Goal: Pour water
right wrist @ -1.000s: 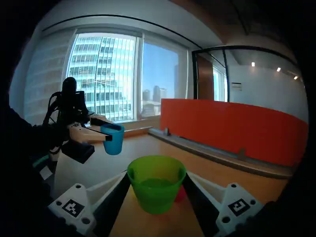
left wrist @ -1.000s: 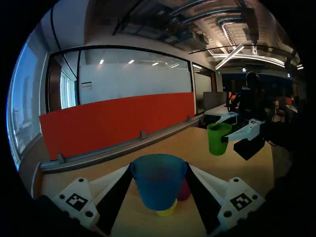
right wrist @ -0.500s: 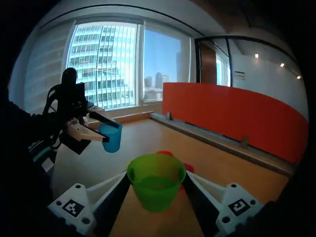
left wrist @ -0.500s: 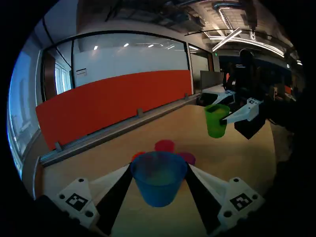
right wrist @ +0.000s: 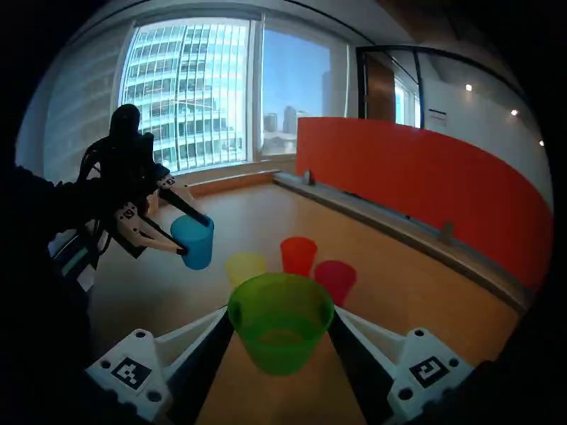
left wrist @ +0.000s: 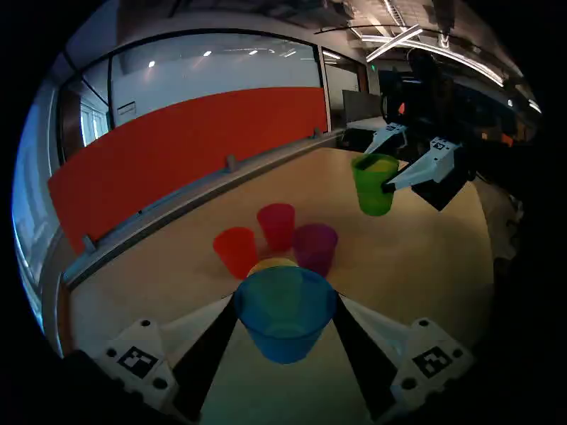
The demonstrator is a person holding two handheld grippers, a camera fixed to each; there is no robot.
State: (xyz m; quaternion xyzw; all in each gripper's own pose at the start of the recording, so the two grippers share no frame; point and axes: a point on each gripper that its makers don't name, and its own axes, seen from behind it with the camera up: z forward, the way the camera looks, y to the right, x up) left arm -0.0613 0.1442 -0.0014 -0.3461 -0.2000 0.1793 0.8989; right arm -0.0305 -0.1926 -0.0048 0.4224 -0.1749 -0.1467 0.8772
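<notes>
Left gripper clamping blue cup; right gripper clamping green cup; both hovering over wooden table near clustered coloured cups.

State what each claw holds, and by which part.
Left claw clamps the blue cup by its opposite sides, just under the rim; right claw clamps the green cup the same way.

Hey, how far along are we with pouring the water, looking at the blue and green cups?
Done: both cups are picked up. The left gripper is shut on the blue cup, and the right gripper on the green cup, which seems to hold some liquid. In hand: both are held upright over the table, near four small cups. Left: the pour itself; neither cup is tilted yet.
</notes>
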